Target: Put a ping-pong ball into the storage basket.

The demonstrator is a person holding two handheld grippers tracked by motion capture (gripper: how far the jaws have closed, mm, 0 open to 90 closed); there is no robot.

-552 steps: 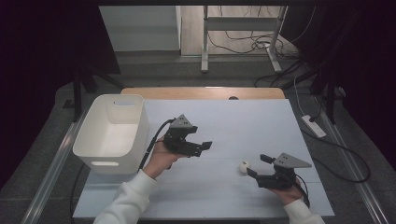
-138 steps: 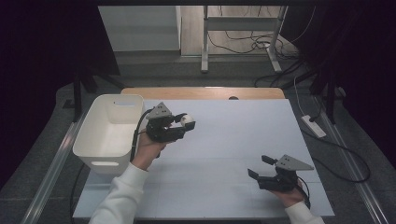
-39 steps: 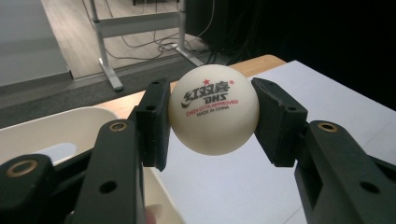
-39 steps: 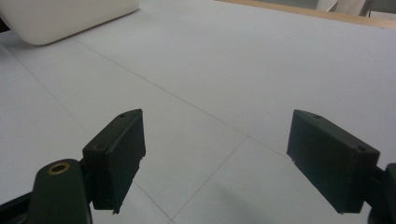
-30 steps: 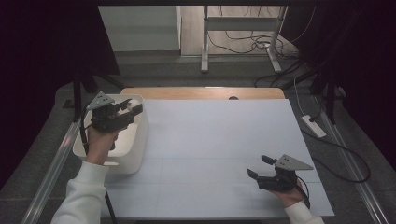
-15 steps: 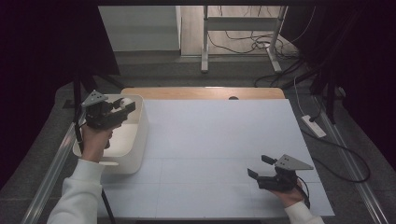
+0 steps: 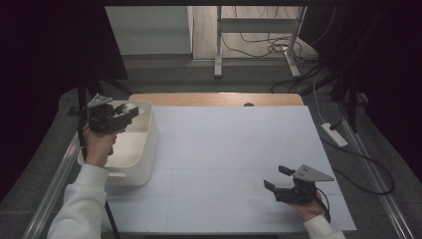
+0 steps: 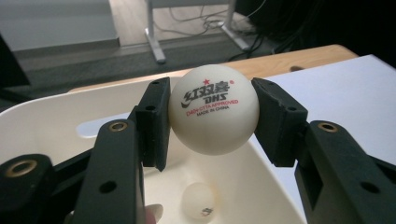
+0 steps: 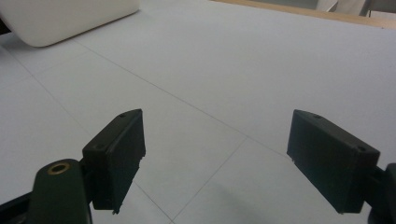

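One table-tennis ball (image 8: pixel 214 108) is clamped between the jaws of the left gripper (image 7: pixel 130 111), held above the open white bin (image 7: pixel 149 130) at the table's left edge. A second ball (image 8: pixel 198 202) already lies on the bin floor. Judged status: one ball deposited, one awaiting release over the bin. To the right, the white table surface (image 7: pixel 234 144) carries no further balls. The right gripper (image 7: pixel 275 179) rests near the front right corner, jaws spread wide, holding nothing.

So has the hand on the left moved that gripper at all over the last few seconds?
Yes. The left gripper, shut on the white ball, has gone from above the table leftward to over the white bin.
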